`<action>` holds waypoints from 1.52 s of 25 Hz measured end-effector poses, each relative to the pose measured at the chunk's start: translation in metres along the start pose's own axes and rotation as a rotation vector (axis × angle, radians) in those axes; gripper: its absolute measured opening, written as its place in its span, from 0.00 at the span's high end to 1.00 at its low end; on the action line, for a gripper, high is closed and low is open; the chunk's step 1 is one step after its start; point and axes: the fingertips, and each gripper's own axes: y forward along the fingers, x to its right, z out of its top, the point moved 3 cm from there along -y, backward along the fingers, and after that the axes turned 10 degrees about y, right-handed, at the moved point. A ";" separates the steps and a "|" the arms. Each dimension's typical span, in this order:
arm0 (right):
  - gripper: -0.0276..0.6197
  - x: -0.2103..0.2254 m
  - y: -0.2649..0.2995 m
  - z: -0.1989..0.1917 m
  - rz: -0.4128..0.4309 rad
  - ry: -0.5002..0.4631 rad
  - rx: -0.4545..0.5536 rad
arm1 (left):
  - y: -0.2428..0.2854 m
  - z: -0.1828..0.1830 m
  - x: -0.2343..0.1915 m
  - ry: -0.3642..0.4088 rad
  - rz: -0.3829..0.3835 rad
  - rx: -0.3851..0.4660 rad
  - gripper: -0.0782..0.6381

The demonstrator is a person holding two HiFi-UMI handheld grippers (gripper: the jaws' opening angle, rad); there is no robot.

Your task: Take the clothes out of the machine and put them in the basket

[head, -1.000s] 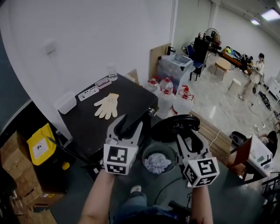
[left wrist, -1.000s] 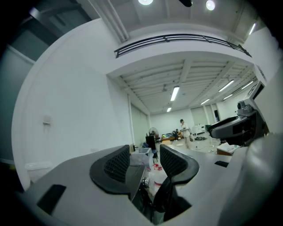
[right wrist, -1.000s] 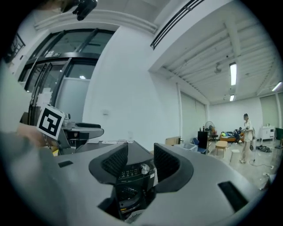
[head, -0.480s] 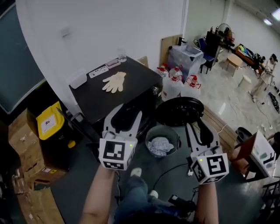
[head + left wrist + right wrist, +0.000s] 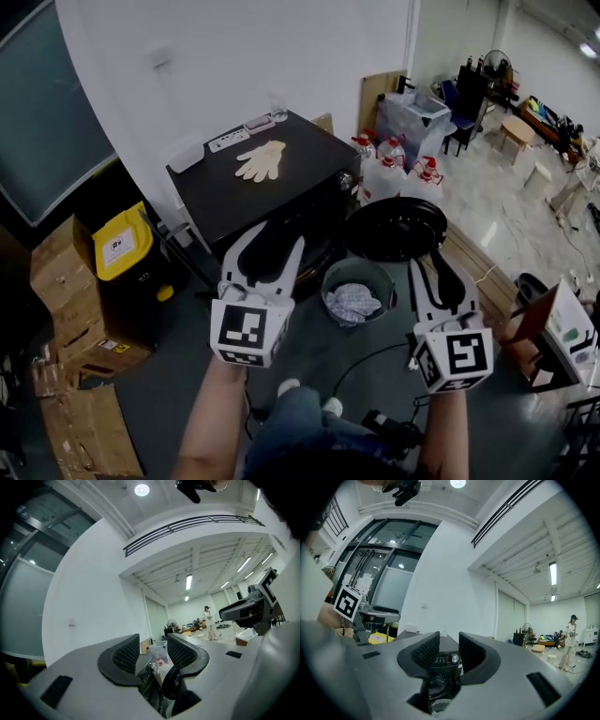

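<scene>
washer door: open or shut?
Open. The round black door stands swung out from the front of the machine.

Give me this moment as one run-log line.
left gripper: open, just closing, empty | right gripper: open, just closing, empty | clothes: in basket | glove: on machine | door: open

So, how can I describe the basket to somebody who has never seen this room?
Find the black machine against the white wall, a pale glove on top. On the floor before it, below its open round door, stands the basket. It alone is a round grey tub holding crumpled pale clothes.
</scene>
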 end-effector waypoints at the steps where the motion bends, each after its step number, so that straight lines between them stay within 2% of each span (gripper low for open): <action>1: 0.77 0.001 -0.002 -0.001 -0.007 -0.003 -0.005 | -0.002 0.001 -0.001 0.006 0.005 -0.001 0.64; 2: 0.81 0.001 -0.003 0.000 -0.015 -0.003 -0.011 | -0.004 0.002 -0.003 0.014 0.015 0.000 0.68; 3: 0.94 0.002 -0.004 0.000 -0.024 0.003 -0.016 | -0.006 0.004 -0.006 0.023 0.028 0.001 0.86; 4: 0.95 0.002 -0.005 0.001 -0.030 0.011 -0.020 | -0.007 0.006 -0.008 0.032 0.038 0.001 0.89; 11: 0.95 -0.007 -0.002 0.014 -0.025 -0.007 -0.005 | -0.007 0.011 -0.021 0.039 0.045 0.021 0.89; 24: 0.95 -0.033 0.005 0.036 -0.072 -0.089 -0.004 | -0.008 0.025 -0.053 0.029 0.033 0.065 0.89; 31: 0.95 -0.042 0.009 0.045 -0.104 -0.106 0.000 | -0.007 0.024 -0.069 0.043 0.030 0.052 0.89; 38: 0.95 -0.042 0.005 0.050 -0.150 -0.109 0.007 | -0.006 0.024 -0.090 0.027 0.064 0.036 0.89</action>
